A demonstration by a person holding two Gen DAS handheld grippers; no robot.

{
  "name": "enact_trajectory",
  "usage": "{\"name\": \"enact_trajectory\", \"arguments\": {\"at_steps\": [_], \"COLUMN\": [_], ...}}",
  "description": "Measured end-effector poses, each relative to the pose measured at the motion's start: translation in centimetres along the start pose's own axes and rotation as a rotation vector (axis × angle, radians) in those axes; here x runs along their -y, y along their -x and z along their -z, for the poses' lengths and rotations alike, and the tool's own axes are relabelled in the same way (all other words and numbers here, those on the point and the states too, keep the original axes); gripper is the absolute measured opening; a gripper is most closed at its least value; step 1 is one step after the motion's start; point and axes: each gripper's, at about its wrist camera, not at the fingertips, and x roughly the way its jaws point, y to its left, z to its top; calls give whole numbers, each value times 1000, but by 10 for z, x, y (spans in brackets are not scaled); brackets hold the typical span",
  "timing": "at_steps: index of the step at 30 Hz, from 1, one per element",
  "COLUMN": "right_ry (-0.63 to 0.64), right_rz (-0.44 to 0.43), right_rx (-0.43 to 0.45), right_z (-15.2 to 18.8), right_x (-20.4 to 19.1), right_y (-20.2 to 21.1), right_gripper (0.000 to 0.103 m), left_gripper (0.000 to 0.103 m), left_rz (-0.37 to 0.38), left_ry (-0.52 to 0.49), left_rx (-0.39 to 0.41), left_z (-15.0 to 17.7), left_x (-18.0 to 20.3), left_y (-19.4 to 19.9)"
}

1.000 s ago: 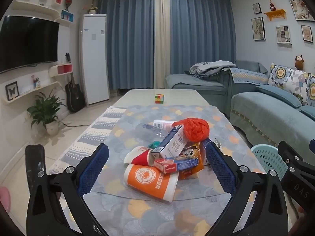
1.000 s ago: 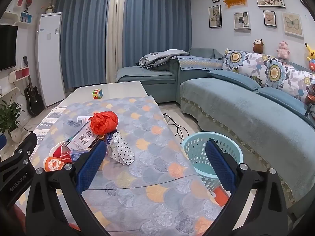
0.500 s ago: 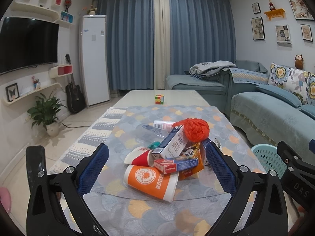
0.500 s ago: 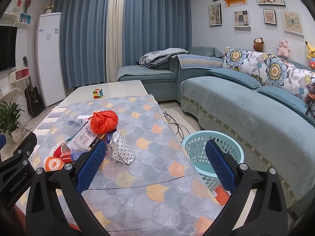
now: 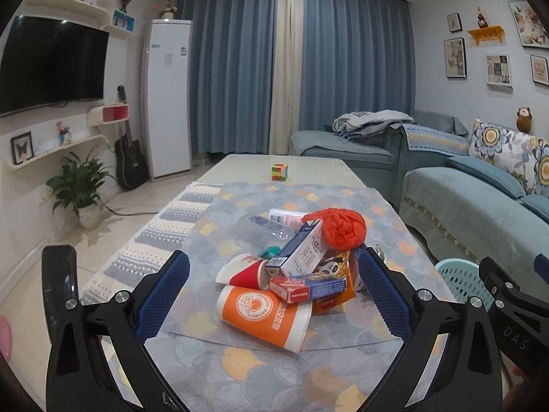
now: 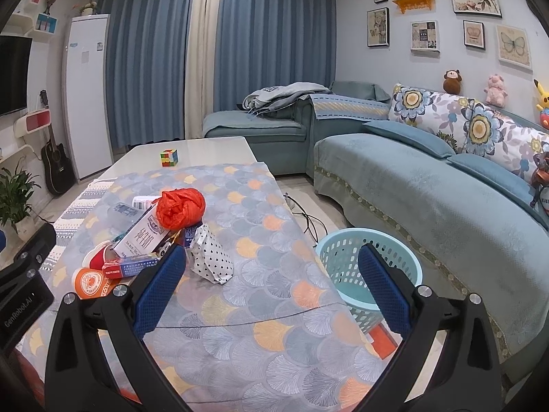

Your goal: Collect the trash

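Your left gripper (image 5: pixel 271 285) has its fingers spread wide and empty, facing the trash pile (image 5: pixel 295 267) on the surface (image 5: pixel 240 360); your right gripper (image 6: pixel 271 285) is likewise spread and empty, with the basket (image 6: pixel 343 261) on the floor just right of the pile. In my judgement, begin with the orange cup (image 5: pixel 264 314) at the pile's near edge and close across its body without disturbing the carton above. Only the right view shows the dotted bag (image 6: pixel 211 261) in full, at the pile's right, and the basket's interior.
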Motion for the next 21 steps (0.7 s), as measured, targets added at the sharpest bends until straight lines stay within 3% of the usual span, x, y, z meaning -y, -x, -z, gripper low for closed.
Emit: {"name": "enact_trajectory", "arguments": {"at_steps": [3,10,13,18,21], "right_ry": [-7,21,124,117,115], "right_rz": [-15,-88,-93,-211,-251], "right_rx": [-20,-58,-46,-103,-118], "right_z": [-1,-4,-14,-36,-34], "right_x": [2,1,-7,-11,-22], "right_y": [-2,-24,-37,-80,-98], "right_gripper": [87,55,54,54,54], "left_gripper": [96,95,95,94,90], "left_rz": [15,78,175,317,403], "left_ry": [18,60,13,-72,-36], "left_rx": [-18,-62,-108,-212,-305], "left_z": [-2,-21,-39,-50,-44], "left_x": [-5,-48,-59,-54,-51], "left_y": [-2,-22,-46,-106,-143]}}
